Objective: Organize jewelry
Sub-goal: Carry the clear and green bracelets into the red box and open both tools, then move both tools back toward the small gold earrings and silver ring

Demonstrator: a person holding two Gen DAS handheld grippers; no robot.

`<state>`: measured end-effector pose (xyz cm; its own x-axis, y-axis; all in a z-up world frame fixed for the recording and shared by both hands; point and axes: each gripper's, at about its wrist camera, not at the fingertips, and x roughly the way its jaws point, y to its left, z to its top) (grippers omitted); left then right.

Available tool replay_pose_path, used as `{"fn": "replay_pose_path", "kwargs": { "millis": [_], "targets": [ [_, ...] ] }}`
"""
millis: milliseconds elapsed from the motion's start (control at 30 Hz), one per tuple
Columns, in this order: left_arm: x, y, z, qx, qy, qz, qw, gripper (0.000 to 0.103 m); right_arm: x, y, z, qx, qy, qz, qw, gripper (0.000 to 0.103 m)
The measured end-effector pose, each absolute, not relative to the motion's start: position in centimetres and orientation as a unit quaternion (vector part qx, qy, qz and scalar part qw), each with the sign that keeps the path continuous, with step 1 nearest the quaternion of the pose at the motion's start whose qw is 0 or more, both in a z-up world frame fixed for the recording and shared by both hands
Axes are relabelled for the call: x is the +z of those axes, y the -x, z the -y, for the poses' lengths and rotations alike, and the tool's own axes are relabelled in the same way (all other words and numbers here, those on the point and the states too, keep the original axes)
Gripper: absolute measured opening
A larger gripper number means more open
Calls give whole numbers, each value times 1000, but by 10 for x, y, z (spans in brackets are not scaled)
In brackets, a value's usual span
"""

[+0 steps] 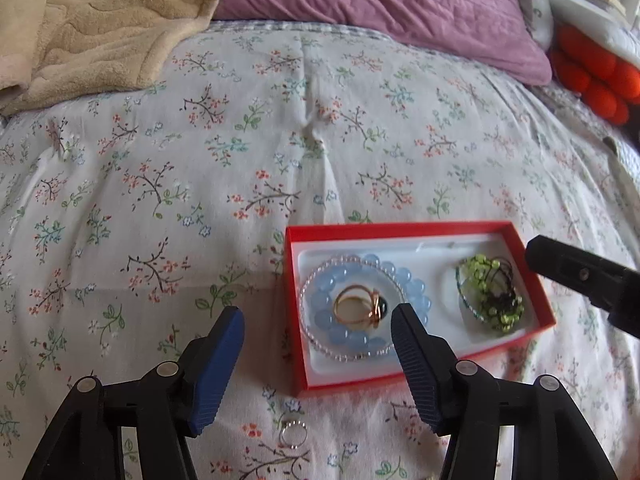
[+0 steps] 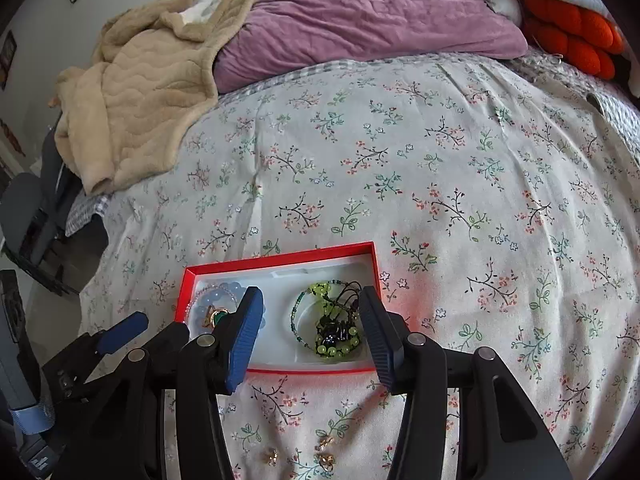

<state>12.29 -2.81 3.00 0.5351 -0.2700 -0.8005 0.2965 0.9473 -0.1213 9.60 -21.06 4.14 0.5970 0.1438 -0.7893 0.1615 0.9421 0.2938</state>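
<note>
A red jewelry box (image 1: 400, 229) (image 2: 280, 260) with a white liner lies on the floral bedspread. Its left half holds a blue bead bracelet (image 1: 416, 284) (image 2: 208, 300), a clear bead strand and gold rings (image 1: 360, 308). Its right half holds green and dark bead bracelets (image 1: 492, 292) (image 2: 334, 328). A silver ring (image 1: 294, 434) lies on the bedspread below my open, empty left gripper (image 1: 318, 322). Small gold earrings (image 2: 324, 454) lie on the bedspread below my open, empty right gripper (image 2: 310, 304), which hovers near the box's right half.
A purple pillow (image 1: 384, 4) (image 2: 360, 20) and a beige blanket (image 1: 100, 24) (image 2: 136, 92) lie at the head of the bed. An orange knotted cushion (image 1: 592, 76) (image 2: 572, 36) sits at the far right. The bed's left edge (image 2: 92, 248) drops to the floor.
</note>
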Motion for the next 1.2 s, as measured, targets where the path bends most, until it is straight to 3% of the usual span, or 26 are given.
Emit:
{"fn": "replay_pose_path", "kwargs": {
  "millis": [233, 367, 700, 1200],
  "targets": [
    [34, -105, 23, -163, -40, -455, 875, 81, 47, -78, 213, -15, -150, -461, 874, 54],
    [36, -94, 17, -160, -50, -456, 874, 85, 49, -66, 214, -23, -132, -469, 873, 61],
    [28, -69, 11, -160, -89, -472, 863, 89, 38, -27, 204, -26, -64, -515, 855, 73],
    [-9, -36, 5, -202, -131, -514, 823, 89, -14, 16, 196, -15, 8, -593, 805, 75]
  ]
}}
